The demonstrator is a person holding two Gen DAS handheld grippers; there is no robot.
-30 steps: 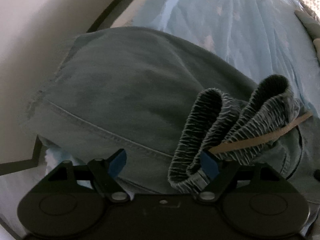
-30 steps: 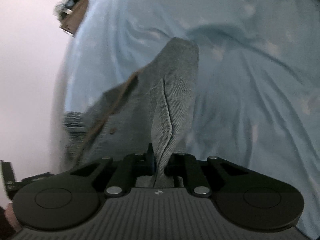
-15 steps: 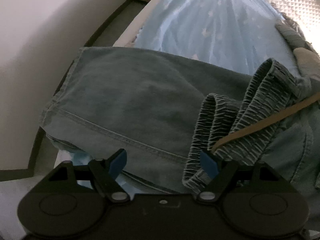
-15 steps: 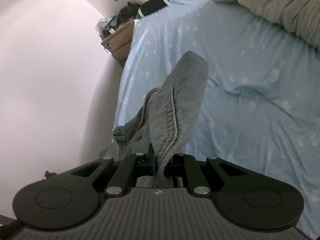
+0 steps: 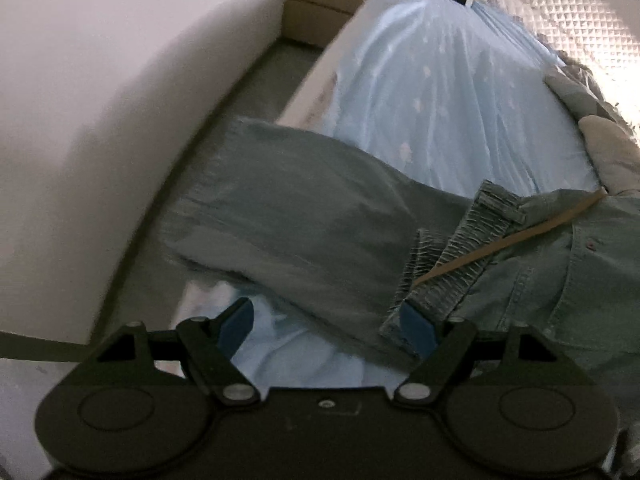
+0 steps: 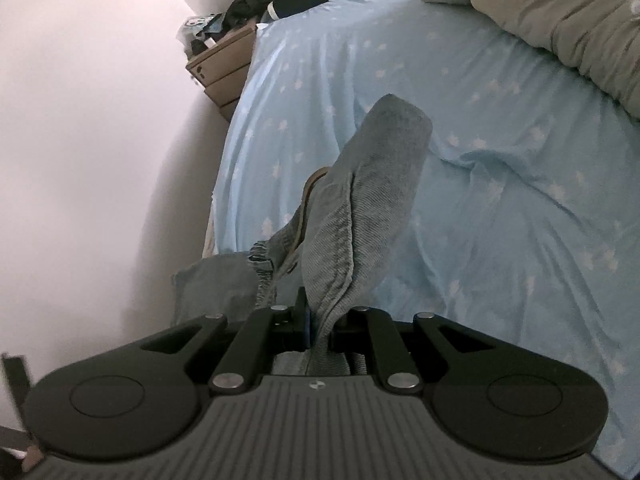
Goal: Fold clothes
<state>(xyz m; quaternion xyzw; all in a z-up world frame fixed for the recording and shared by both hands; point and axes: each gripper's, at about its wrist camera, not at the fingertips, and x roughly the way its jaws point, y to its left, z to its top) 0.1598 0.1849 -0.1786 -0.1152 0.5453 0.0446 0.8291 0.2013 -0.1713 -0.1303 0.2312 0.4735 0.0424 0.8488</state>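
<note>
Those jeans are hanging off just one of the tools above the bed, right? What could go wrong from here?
Probably these:
1. The right tool pinches only a thin fold of the jeans; the hanging weight might pull it free.
2. The left tool stands open, with the elastic waistband merely against one finger, so that side could sag or twist.
3. One leg hangs beyond the bed edge, towards the floor.

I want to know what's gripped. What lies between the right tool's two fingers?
A fold of the denim pants, pinched by the right tool, as the right wrist view shows.

Jeans [image 5: 304,216]: matt denim; bedsheet [image 6: 500,184]: smooth cloth; dresser [image 6: 220,68]: wood.
</note>
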